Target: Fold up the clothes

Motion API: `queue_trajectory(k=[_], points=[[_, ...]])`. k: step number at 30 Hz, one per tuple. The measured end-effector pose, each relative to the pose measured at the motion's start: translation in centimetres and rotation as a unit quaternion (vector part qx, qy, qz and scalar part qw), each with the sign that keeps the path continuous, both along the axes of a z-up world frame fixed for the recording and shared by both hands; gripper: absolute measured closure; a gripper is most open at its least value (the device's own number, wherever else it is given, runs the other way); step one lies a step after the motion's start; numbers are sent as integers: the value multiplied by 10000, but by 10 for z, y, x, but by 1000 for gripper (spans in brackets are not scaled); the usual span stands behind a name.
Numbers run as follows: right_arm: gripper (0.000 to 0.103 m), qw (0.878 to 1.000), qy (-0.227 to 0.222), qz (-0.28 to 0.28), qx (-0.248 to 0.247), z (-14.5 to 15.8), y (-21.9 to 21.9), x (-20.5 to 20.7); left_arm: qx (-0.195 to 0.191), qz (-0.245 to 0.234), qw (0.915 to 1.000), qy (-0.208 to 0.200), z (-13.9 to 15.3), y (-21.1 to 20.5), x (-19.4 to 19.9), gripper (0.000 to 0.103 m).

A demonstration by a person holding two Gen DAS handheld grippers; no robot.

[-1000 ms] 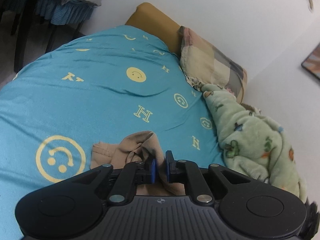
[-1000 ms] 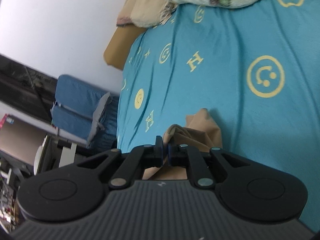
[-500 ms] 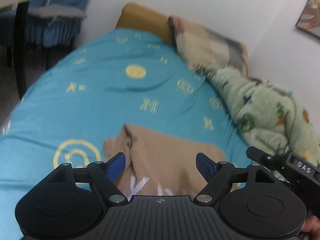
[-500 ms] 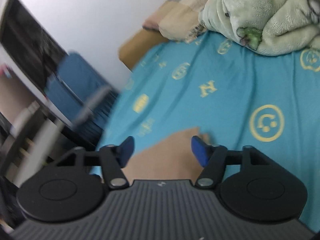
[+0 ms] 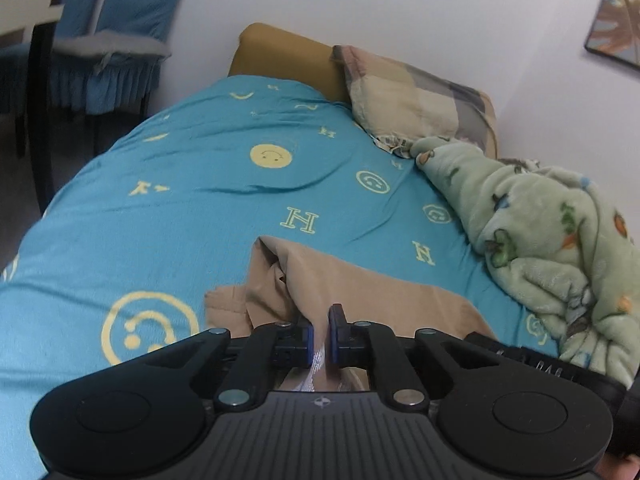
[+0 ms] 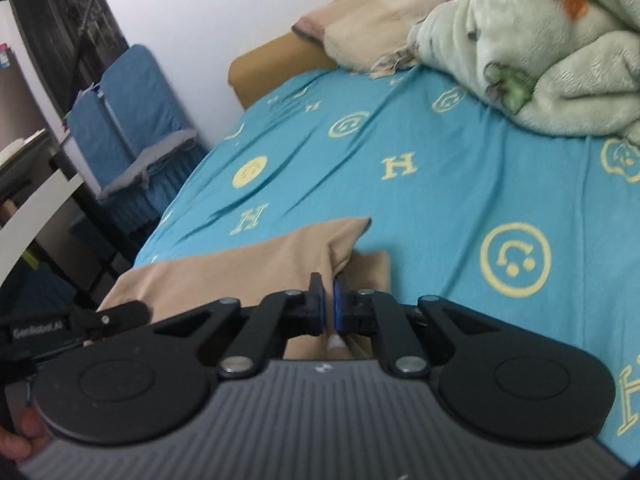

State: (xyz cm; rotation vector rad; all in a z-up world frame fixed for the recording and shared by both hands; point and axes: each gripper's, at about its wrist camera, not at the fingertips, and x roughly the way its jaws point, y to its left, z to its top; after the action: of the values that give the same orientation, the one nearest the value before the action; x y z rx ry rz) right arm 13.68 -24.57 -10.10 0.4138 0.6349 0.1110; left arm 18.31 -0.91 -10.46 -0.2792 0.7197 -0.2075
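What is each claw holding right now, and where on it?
Both are shut on the tan garment: left claw pinches its near edge, right claw a fold by its corner.

Close wrist views — shared bed (image 5: 200,208)

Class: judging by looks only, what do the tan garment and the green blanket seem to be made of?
Tan garment: probably a thin, matte knit; it lies limp in soft folds. Green blanket: likely plush fleece; its surface is fuzzy and bunches in thick, rounded rolls.
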Motion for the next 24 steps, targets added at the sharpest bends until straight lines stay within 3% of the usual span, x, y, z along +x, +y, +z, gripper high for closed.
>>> queue_trajectory(k=[3, 6, 10, 14, 18, 19, 21, 22, 24], points=[[93, 9999, 81, -72, -72, -5, -1, 4, 102, 6, 9999, 109, -5, -3, 4, 94], [92, 9998, -17, -45, -197, -2, 2, 3, 65, 48, 9998, 180, -5, 0, 4, 87], [91, 9990, -164, 67, -411, 1, 7, 5, 260, 65, 9996, -73, 7, -3, -1, 59], [90, 9981, -199, 88, -575, 3, 12, 6, 560, -137, 9979, -296, 11, -16, -6, 55], [89, 9977, -180, 70, -654, 3, 13, 7, 559, -205, 9976, -348, 13, -18, -9, 51], [86, 9980, -131, 52, -613, 1, 12, 8, 534, -206, 9978, -344, 13, -18, -10, 50], [30, 9987, -51, 9, -513, -2, 9, 9, 514, -202, 9980, -313, 13, -16, -10, 44], [21, 9992, -81, -47, -382, -3, 6, 7, 517, -196, 9981, -289, 13, -16, -10, 40], [21, 9997, -87, -164, -171, -6, 1, 6, 533, -205, 9979, -291, 13, -15, -10, 38]])
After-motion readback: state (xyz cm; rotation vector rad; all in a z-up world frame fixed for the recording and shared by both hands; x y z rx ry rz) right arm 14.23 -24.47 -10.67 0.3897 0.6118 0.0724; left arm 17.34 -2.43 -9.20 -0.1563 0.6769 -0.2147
